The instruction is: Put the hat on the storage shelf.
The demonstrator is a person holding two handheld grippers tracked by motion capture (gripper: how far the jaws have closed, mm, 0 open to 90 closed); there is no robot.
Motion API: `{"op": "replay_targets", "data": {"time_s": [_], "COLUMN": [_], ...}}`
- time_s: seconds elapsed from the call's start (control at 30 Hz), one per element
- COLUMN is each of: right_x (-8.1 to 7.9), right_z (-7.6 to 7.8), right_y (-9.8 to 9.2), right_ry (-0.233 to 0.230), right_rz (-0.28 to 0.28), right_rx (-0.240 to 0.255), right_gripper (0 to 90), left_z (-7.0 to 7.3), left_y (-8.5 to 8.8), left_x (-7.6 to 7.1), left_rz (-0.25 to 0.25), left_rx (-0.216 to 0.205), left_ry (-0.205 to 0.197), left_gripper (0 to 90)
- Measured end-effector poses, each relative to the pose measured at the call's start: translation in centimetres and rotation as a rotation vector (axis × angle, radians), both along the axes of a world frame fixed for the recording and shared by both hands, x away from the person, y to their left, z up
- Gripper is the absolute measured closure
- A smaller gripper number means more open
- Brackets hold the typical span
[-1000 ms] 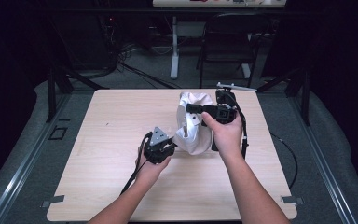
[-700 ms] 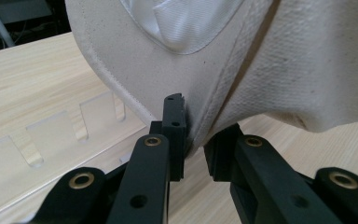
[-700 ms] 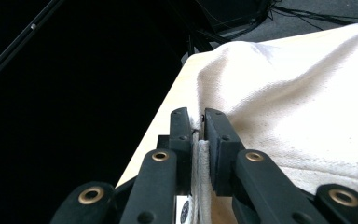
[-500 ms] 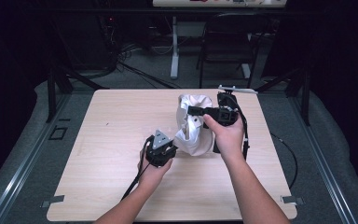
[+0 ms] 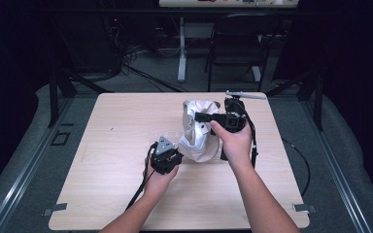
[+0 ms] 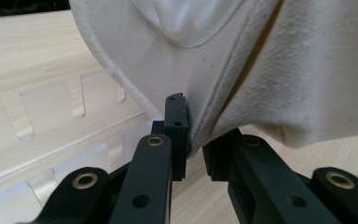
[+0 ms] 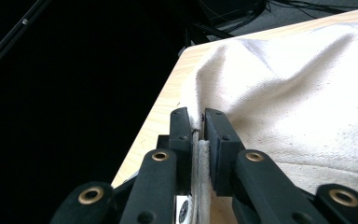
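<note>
A cream canvas cloth (image 5: 197, 138) stands bunched up on the wooden table (image 5: 116, 145), right of centre. My left gripper (image 5: 177, 151) is at its lower near edge. In the left gripper view, a fold of the cloth (image 6: 284, 70) runs down between the left gripper (image 6: 193, 137) jaws. These have just been closing and now pinch the fold. My right gripper (image 5: 198, 116) reaches in level from the right, higher up. Its jaws are shut on a hemmed edge of the cloth (image 7: 307, 102), as the right gripper view shows at the right gripper (image 7: 196, 120).
Bare tabletop lies to the left and front of the cloth. The table's left edge (image 7: 144, 135) is close beyond the right jaws. Behind the table stand a black chair (image 5: 238, 48) and a white desk leg (image 5: 181, 53), with cables on the grey floor.
The left gripper has slipped a touch toward the table's front edge at the cloth's lower fold. The right hand and the top of the cloth have stayed put.
</note>
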State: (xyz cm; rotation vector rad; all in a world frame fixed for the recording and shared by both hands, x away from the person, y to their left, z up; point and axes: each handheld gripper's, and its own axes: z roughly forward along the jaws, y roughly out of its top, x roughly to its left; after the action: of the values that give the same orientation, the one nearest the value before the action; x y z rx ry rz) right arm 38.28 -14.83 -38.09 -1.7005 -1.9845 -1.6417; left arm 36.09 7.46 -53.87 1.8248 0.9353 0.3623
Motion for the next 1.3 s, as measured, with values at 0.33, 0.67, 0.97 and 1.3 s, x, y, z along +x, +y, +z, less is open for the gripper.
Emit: {"op": "replay_targets", "data": {"time_s": [0.33, 0.67, 0.97, 1.3], "right_x": [0.1, 0.1, 0.0, 0.1], "right_z": [-0.8, -1.0, -1.3, -2.0], "right_y": [-0.2, -0.6, -0.4, 0.3], "right_ry": [0.015, 0.018, 0.020, 0.023], "right_rz": [-0.005, -0.015, -0.002, -0.005], "right_rx": [0.001, -0.001, -0.015, -0.065], "right_gripper": [82.3, 82.3, 82.3, 82.2], "left_z": [0.0, -0.1, -1.0, -2.1], "left_y": [-0.4, -0.8, 0.0, 0.1], "left_x": [-0.3, -0.3, -0.1, -0.1], "left_rz": [-0.006, 0.004, 0.009, 0.022], "left_rx": [0.100, 0.110, 0.006, 0.022], "left_ry": [-0.058, -0.035, 0.011, 0.028], "left_gripper": [84.9, 85.1, 84.7, 84.8]}}
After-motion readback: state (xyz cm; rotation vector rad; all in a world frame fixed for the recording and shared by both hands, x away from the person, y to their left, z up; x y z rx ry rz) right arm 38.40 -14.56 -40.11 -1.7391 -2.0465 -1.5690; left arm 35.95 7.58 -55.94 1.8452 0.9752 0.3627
